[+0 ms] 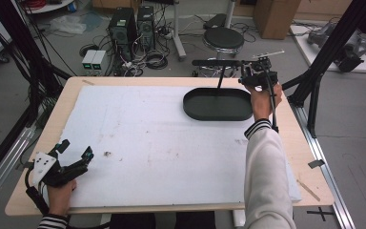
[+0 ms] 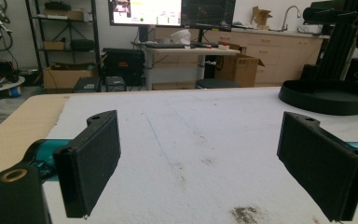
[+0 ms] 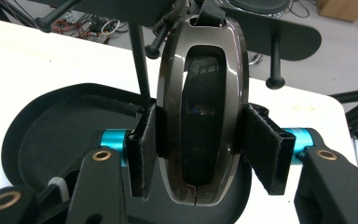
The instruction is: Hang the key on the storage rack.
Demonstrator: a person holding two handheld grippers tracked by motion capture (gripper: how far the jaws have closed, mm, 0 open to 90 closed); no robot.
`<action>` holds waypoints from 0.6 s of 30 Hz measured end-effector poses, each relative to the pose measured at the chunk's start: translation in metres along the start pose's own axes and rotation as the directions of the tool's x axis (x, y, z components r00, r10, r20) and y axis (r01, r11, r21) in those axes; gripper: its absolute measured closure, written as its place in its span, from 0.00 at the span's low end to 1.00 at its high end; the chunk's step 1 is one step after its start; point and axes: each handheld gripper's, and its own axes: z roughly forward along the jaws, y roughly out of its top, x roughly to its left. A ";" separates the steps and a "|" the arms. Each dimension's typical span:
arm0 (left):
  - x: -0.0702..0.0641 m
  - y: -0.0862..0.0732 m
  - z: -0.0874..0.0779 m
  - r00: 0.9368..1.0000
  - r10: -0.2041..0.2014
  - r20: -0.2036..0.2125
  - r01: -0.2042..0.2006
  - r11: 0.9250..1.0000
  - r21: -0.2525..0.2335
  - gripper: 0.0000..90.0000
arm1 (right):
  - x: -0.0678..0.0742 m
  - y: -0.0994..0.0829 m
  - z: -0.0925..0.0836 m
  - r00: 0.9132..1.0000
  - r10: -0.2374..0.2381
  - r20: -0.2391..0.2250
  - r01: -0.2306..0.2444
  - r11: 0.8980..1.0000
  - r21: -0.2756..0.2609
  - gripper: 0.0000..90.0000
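The right tool [image 3: 193, 154] is closed on a headphone ear cup [image 3: 200, 112], its two pads pressing the cup's glossy rim from either side. The cup hangs upright between the pads, above a black oval tray [image 3: 51, 135] and in front of a black stand [image 3: 140, 56] with crossbar pegs. In the high view the right tool [image 1: 259, 76] is raised over the far end of the tray [image 1: 218, 104]. The shell looks hard, smooth and light, so it may slip under a weak squeeze; the rim at mid-height, where the pads now sit, seems the surest hold, and the dark mesh centre is best left untouched. The left tool [image 2: 214, 158] rests wide open on the counter [image 2: 177, 135], holding nothing.
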 end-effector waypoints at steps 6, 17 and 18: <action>0.000 0.000 0.000 1.000 0.002 0.000 -0.002 1.000 -0.002 0.15 | -0.002 -0.002 0.004 1.000 0.014 0.005 -0.014 0.999 0.034 0.53; 0.000 0.000 -0.001 1.000 0.004 0.000 -0.004 1.000 -0.003 0.15 | -0.005 -0.021 0.026 0.998 0.047 -0.037 -0.043 0.994 0.104 0.53; 0.000 0.000 0.000 1.000 0.004 0.000 -0.004 1.000 -0.004 0.15 | -0.005 -0.022 0.027 0.998 0.044 -0.034 -0.040 0.992 0.118 0.53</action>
